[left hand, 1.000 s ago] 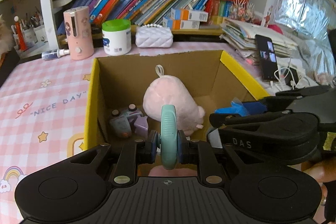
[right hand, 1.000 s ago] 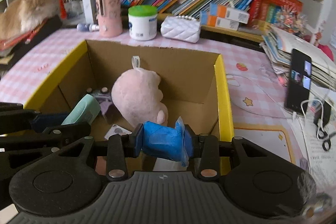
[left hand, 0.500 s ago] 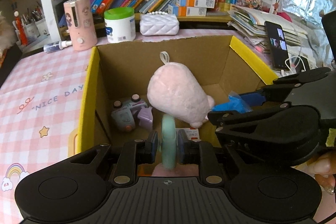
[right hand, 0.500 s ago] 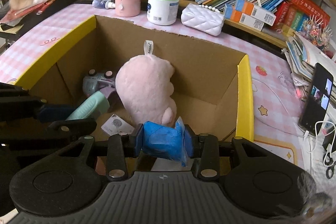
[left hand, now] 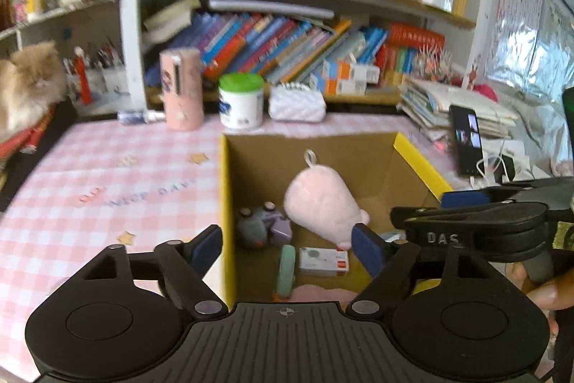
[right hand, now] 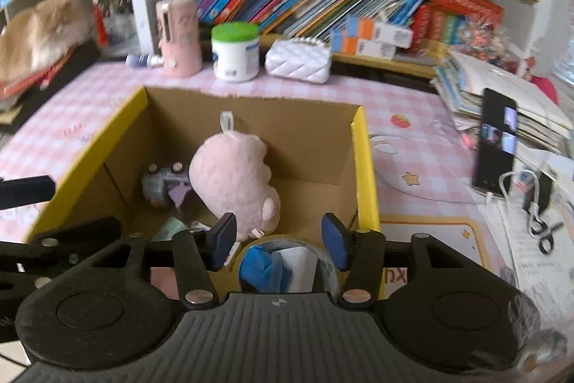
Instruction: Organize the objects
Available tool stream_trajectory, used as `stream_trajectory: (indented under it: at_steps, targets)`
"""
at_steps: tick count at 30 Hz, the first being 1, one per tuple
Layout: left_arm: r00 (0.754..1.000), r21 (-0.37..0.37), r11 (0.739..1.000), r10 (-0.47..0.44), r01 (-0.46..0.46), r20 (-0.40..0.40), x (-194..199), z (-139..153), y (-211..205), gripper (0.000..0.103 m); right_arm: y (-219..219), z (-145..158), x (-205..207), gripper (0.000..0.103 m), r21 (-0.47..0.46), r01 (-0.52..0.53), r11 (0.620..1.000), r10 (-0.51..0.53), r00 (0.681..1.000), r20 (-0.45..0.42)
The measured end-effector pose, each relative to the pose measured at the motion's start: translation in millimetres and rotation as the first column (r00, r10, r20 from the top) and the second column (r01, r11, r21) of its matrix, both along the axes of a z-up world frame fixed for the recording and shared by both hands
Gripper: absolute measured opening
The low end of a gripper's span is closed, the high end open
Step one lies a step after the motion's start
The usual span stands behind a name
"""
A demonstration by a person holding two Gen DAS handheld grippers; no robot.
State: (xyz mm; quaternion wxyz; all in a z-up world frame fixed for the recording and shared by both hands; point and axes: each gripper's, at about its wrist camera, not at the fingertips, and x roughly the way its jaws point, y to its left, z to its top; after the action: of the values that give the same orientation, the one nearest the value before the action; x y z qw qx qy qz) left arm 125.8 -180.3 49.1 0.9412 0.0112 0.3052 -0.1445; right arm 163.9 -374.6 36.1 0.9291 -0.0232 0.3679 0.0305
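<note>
A cardboard box with yellow rims [left hand: 225, 203] [right hand: 363, 167] stands on the pink checked table. Inside lie a pink plush toy [left hand: 319, 200] [right hand: 233, 178], a small grey-purple toy [left hand: 262, 225] [right hand: 161, 185], a mint-green round object [left hand: 287, 266], a white card [left hand: 323, 261], and a blue crumpled object [right hand: 263, 270] resting in a roll of tape [right hand: 328, 270]. My left gripper [left hand: 287, 244] is open above the box's near left corner. My right gripper [right hand: 280, 239] is open just above the blue object; its body also shows in the left wrist view [left hand: 473, 225].
At the back stand a pink cylinder [left hand: 179, 88], a green-lidded white jar [left hand: 240, 99] and a white quilted purse [left hand: 297, 103] before shelves of books. A phone [left hand: 466, 139], cables and papers lie right. A cat [right hand: 43, 31] lies at far left.
Both grippers opened and drew back upward. The mint-green object left my left gripper and lies in the box; the blue object left my right gripper and rests in the tape roll.
</note>
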Motion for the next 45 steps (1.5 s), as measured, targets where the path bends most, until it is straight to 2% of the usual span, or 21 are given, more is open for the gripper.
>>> stream_trajectory:
  at_steps: [5, 13, 16, 18, 25, 27, 32, 38, 45]
  targets:
    - [0.998, -0.004, 0.999, 0.043, -0.043, 0.047, -27.9, 8.3, 25.1, 0.089, 14.6, 17.4, -34.8, 0.061, 0.043, 0.069, 0.997, -0.072, 0.995, 0.067]
    - [0.994, 0.001, 0.994, 0.107, -0.107, 0.022, -66.7, 0.9, 68.3, 0.089, 50.8, 22.2, -94.0, 0.063, 0.066, 0.120, 0.991, -0.126, 0.987, 0.099]
    - [0.991, 0.005, 0.991, 0.134, -0.134, 0.014, -81.0, -2.6, 83.1, 0.094, 64.6, 18.7, -115.0, 0.066, 0.068, 0.151, 0.986, -0.157, 0.982, 0.107]
    - [0.987, 0.018, 0.987, 0.158, -0.158, 0.015, -92.2, -5.3, 92.8, 0.096, 74.9, 16.0, -128.8, 0.077, 0.063, 0.173, 0.983, -0.179, 0.977, 0.112]
    - [0.984, 0.074, 0.981, 0.180, -0.179, -0.009, -115.5, -14.0, 116.0, 0.098, 107.0, 3.8, -167.7, 0.088, 0.037, 0.220, 0.975, -0.223, 0.968, 0.113]
    - [0.981, 0.086, 0.978, 0.193, -0.192, -0.009, -120.8, -15.7, 123.7, 0.100, 115.5, 0.8, -174.1, 0.096, 0.026, 0.222, 0.975, -0.223, 0.969, 0.107]
    - [0.970, 0.073, 0.969, 0.240, -0.238, -0.023, -130.9, -20.5, 143.4, 0.100, 138.8, -2.9, -189.3, 0.103, -0.013, 0.215, 0.977, -0.212, 0.970, 0.123]
    - [0.958, 0.107, 0.954, 0.285, -0.281, -0.024, -138.0, -26.8, 154.3, 0.101, 153.1, -9.1, -197.0, 0.103, -0.027, 0.212, 0.977, -0.209, 0.973, 0.100]
    - [0.955, 0.128, 0.948, 0.296, -0.290, -0.030, -137.7, -29.9, 159.6, 0.101, 161.8, -12.7, -200.5, 0.103, -0.024, 0.215, 0.976, -0.212, 0.974, 0.084]
